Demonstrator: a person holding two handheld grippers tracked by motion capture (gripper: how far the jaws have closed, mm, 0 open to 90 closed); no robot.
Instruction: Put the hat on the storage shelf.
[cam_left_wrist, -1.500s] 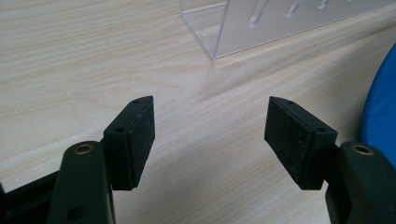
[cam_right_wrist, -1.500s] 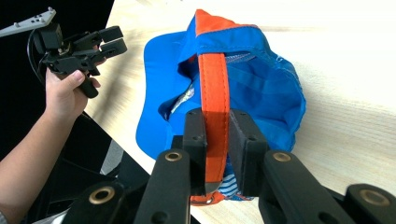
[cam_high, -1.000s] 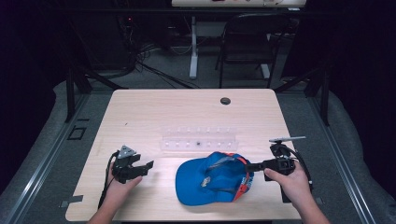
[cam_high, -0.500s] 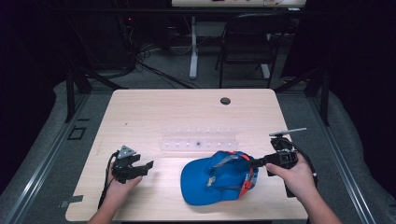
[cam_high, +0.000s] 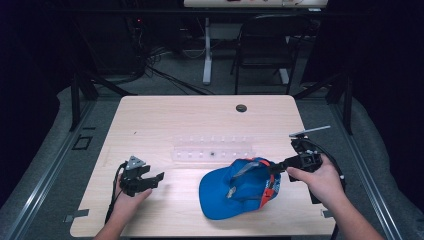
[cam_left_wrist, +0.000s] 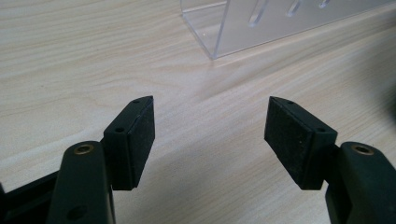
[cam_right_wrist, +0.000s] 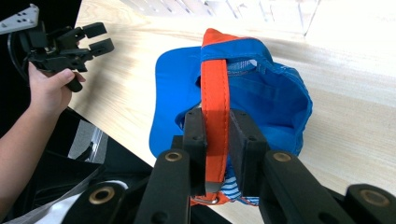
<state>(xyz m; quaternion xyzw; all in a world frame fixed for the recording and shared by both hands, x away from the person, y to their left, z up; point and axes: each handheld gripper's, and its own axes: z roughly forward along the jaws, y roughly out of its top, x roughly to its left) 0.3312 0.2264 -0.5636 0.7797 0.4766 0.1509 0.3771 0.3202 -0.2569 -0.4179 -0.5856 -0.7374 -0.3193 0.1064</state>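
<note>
A blue cap (cam_high: 239, 190) with an orange band (cam_right_wrist: 215, 98) lies upside down on the wooden table (cam_high: 165, 120), front right of centre. My right gripper (cam_high: 274, 169) is shut on the orange band at the cap's right edge (cam_right_wrist: 218, 140) and holds that side up a little. My left gripper (cam_high: 156, 179) rests low over the table at the front left, open, with nothing between its black pads (cam_left_wrist: 135, 140). The right gripper view has the left gripper (cam_right_wrist: 95, 39) at the top left, held in a hand.
A clear plastic rack (cam_high: 212, 149) with a row of slots lies across the table's middle, just behind the cap; its corner (cam_left_wrist: 219, 28) is ahead of my left gripper. A small dark disc (cam_high: 241, 108) sits near the far edge. A chair and cables stand beyond the table.
The right gripper has pulled the cap to the right and slightly back across the table, lifting its right side. The left gripper has stayed in place, open.
</note>
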